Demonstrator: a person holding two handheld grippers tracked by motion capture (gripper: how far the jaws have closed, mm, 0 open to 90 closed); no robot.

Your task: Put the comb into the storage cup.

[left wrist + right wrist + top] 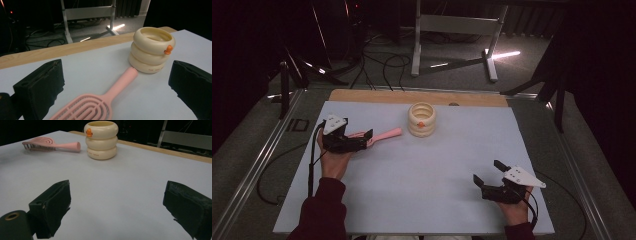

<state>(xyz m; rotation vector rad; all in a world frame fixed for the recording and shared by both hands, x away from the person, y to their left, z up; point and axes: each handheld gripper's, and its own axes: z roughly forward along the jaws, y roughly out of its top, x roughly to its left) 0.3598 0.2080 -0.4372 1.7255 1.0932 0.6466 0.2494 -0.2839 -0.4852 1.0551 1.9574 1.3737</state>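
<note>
On the desk (422, 175) in the high view, the left hand-held gripper (368, 137) straddles the brush (384, 134) beside the cup (421, 119). In the left gripper view its jaws stand apart around the brush head; centre, then close evenly. In the right gripper view those jaws gape, idle.

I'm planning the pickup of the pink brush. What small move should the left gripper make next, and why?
Probably ease the left gripper down and close on the pink brush. Its jaws stand open on either side of the brush head, which lies flat on the table with nothing gripping it. The handle tip sits right by the cream ringed holder, so lift gently.
</note>
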